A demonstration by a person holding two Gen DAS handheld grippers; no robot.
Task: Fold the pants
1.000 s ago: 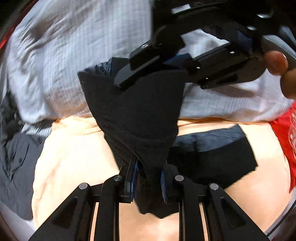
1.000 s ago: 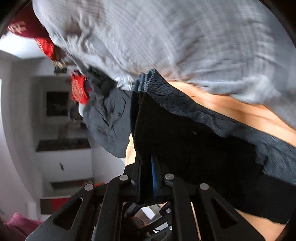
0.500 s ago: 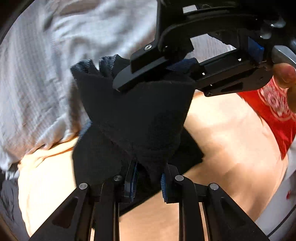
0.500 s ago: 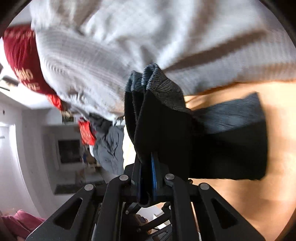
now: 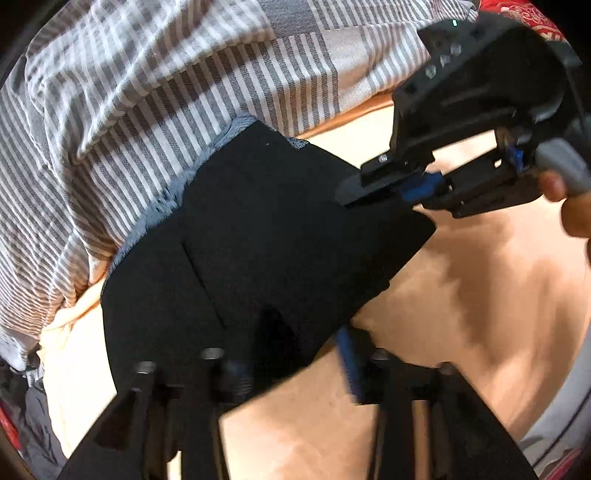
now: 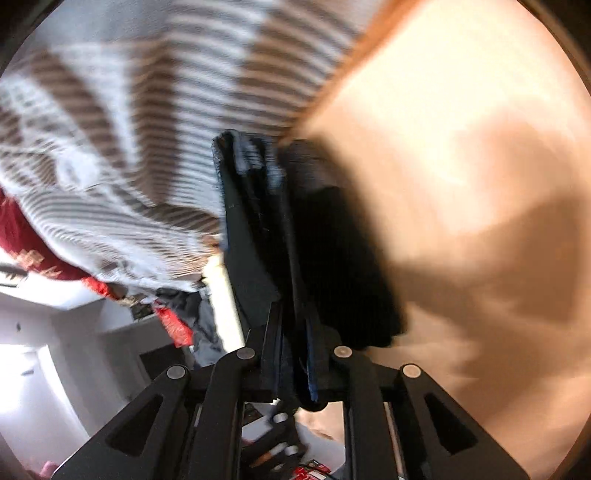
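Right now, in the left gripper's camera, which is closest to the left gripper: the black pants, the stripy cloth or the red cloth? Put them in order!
From the left gripper:
1. Black pants, right at its fingers, centre.
2. Striped cloth, behind the pants, upper left.
3. Red cloth, far top right corner.

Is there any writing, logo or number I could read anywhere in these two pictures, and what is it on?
Nothing can be read.
Red cloth: pale printed marks, too blurred to read.
Red cloth in the left view: pale pattern, no letters clear.
Black pants: no label shows.
Striped fabric: no text.
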